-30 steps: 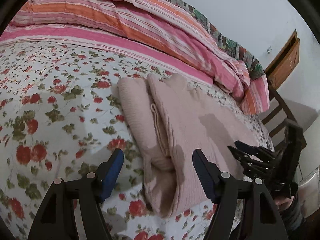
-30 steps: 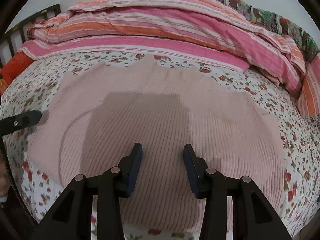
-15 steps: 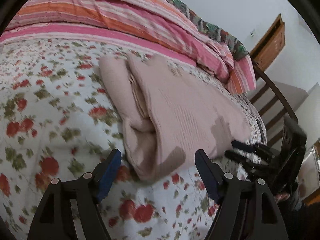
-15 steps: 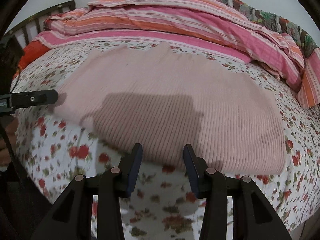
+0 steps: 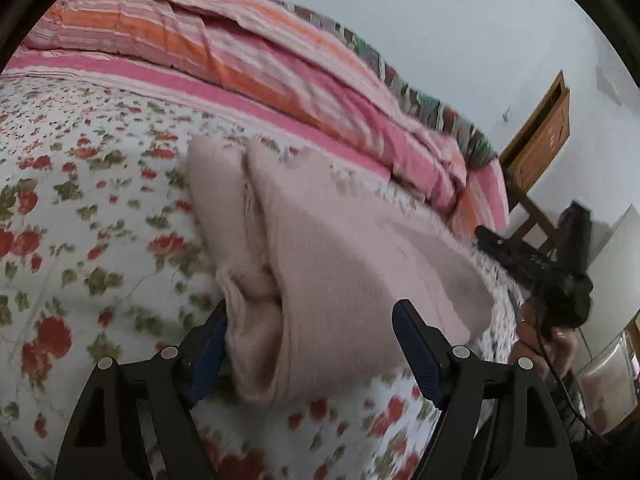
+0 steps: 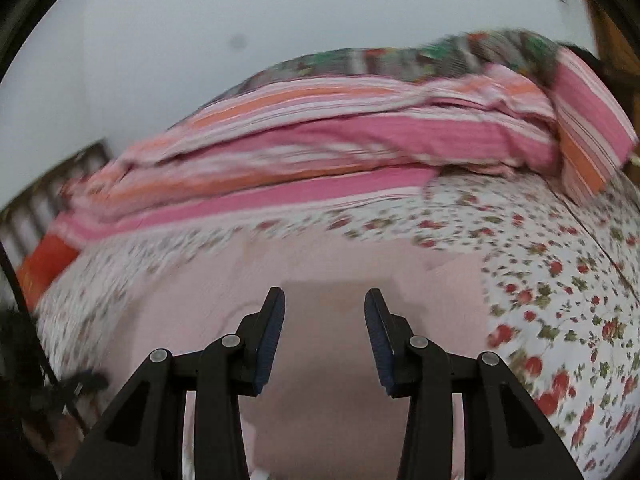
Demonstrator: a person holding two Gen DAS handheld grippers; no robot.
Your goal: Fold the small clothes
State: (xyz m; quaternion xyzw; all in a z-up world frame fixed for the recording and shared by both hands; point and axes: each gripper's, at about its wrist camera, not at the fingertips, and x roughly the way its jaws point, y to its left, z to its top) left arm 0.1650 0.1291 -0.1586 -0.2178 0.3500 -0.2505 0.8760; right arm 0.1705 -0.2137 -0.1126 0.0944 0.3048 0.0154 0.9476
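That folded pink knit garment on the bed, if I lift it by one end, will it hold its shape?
Probably not: the pink garment looks soft and ribbed, so it should droop. Its loose layered folds would likely slide apart. It seems light, sitting on the floral sheet.

sweater [image 5: 328,264]: pale pink, fine ribbed knit
bedsheet [image 5: 92,216]: white, red roses with green leaves
quilt [image 5: 248,52]: pink, orange and white stripes
second quilt [image 6: 420,60]: green, dark and red pattern
left tongs [image 5: 308,344]: black, blue pads
right tongs [image 6: 324,334]: black, blue pads
wall [image 6: 240,8]: pale grey
door [image 5: 540,136]: brown wood
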